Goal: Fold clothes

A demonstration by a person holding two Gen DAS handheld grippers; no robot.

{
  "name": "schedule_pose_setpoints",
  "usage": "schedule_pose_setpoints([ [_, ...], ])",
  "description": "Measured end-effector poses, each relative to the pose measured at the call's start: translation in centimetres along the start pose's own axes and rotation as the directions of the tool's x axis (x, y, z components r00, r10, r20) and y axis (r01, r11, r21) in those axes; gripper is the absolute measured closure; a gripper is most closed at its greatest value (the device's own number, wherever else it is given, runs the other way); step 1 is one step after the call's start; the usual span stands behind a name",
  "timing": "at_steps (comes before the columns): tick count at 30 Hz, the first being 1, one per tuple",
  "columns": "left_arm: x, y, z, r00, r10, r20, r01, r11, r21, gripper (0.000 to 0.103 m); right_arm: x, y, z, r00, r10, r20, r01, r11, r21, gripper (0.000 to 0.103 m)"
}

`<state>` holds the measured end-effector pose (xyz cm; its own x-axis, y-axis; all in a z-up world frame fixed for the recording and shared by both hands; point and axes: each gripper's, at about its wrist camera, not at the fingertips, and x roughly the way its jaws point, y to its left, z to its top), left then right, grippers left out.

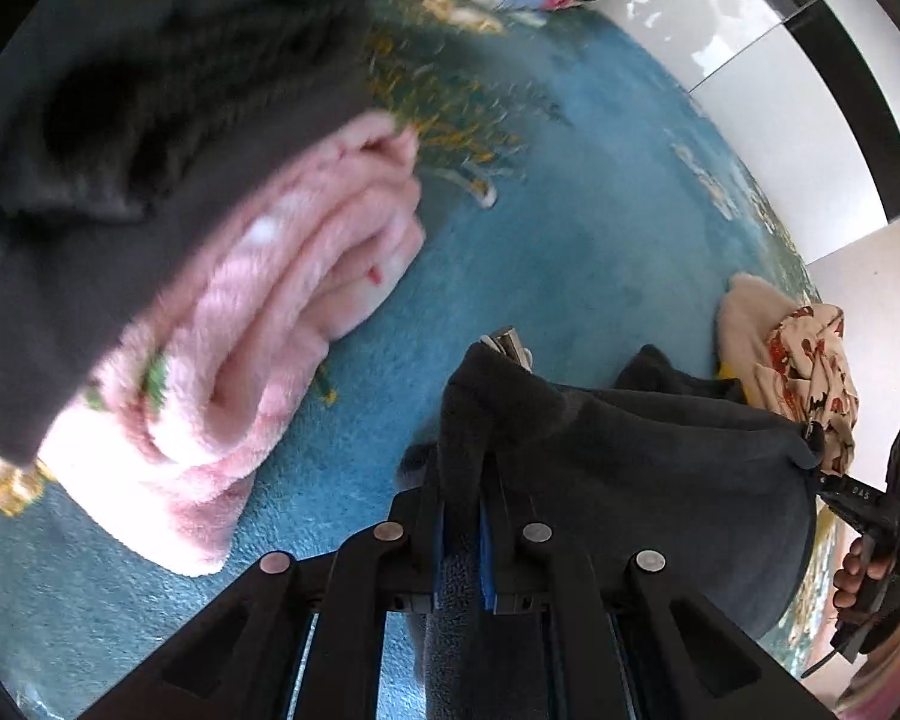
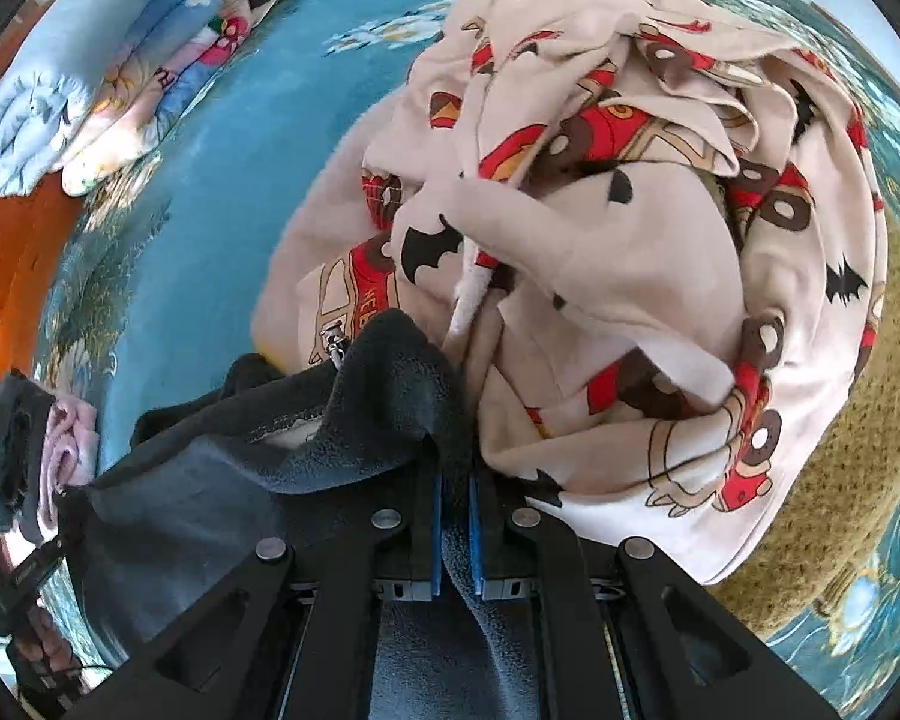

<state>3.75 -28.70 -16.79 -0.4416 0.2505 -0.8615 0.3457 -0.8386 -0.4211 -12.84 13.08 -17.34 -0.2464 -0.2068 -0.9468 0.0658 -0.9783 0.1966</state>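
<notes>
Jaws of both grippers clenched on dark fleece garment (image 1: 618, 456) edges, open blue carpet (image 1: 570, 252) ahead.

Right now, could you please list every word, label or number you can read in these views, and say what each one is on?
"HE": red letters, cut off by a fold, on the fire-engine print of the cream cartoon-print garment.
White digits on the right tool's black body: too small and blurred to read.
Nothing else legible.

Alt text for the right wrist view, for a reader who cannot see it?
The right gripper is shut on a dark fleece garment over a blue carpet. A crumpled cream cartoon-print cloth is piled ahead, with folded laundry at upper left.
</notes>
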Motion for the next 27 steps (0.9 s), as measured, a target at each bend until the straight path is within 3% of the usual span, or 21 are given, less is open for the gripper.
schedule_pose_setpoints([
  [2, -0.5, 0.0, -0.2, 1.000, -0.011, -0.006, 0.011, 1.000, -0.007, 0.093, -0.1, 0.1, 0.2, 1.000, -0.013, -0.008, 0.012, 1.000, -0.013, 0.095],
  [6, -1.4, -0.1, -0.6, 0.999, -0.034, -0.018, 0.033, 0.999, -0.021, 0.086, -1.9, 0.3, -0.3, 0.998, 0.031, 0.055, -0.030, 0.999, -0.015, 0.090],
  [8, -1.8, -0.2, -0.9, 0.999, -0.045, -0.024, 0.044, 0.999, -0.028, 0.073, -3.2, -0.5, -1.3, 0.993, 0.067, 0.099, -0.068, 0.998, 0.012, 0.066],
  [10, -3.3, 0.8, -2.3, 0.998, -0.060, -0.004, 0.060, 0.996, -0.073, 0.043, -4.8, -1.8, -3.0, 0.984, 0.105, 0.144, -0.116, 0.991, 0.065, 0.057],
  [13, -5.5, 2.8, -5.2, 0.996, -0.082, 0.027, 0.086, 0.982, -0.170, 0.034, -6.1, -4.0, -6.8, 0.974, 0.171, 0.147, -0.192, 0.971, 0.144, 0.052],
  [14, -5.7, 3.9, -6.3, 0.996, -0.090, 0.021, 0.093, 0.970, -0.223, 0.034, -6.4, -4.8, -8.3, 0.971, 0.194, 0.139, -0.217, 0.961, 0.173, 0.043],
  [15, -5.9, 5.1, -7.9, 0.994, -0.109, 0.013, 0.109, 0.950, -0.294, 0.034, -6.2, -5.5, -10.0, 0.967, 0.224, 0.123, -0.246, 0.945, 0.213, 0.041],
  [17, -5.8, 7.6, -11.6, 0.986, -0.165, -0.004, 0.146, 0.887, -0.439, 0.033, -5.6, -7.1, -13.4, 0.952, 0.291, 0.091, -0.305, 0.902, 0.305, 0.038],
  [19, -5.1, 8.8, -14.6, 0.978, -0.209, -0.027, 0.165, 0.837, -0.522, 0.033, -4.9, -8.6, -16.9, 0.931, 0.359, 0.065, -0.354, 0.848, 0.395, 0.029],
  [21, -4.2, 9.0, -16.4, 0.971, -0.237, -0.024, 0.183, 0.808, -0.560, 0.033, -3.7, -9.2, -19.1, 0.908, 0.413, 0.067, -0.395, 0.793, 0.464, 0.028],
  [24, -1.9, 8.6, -17.9, 0.948, -0.319, 0.014, 0.262, 0.754, -0.602, 0.031, -1.9, -9.5, -20.1, 0.878, 0.464, 0.116, -0.453, 0.730, 0.511, 0.028],
  [27, -0.4, 7.9, -18.1, 0.937, -0.345, 0.057, 0.310, 0.745, -0.591, 0.031, -0.8, -9.3, -20.0, 0.861, 0.482, 0.163, -0.495, 0.719, 0.488, 0.027],
])
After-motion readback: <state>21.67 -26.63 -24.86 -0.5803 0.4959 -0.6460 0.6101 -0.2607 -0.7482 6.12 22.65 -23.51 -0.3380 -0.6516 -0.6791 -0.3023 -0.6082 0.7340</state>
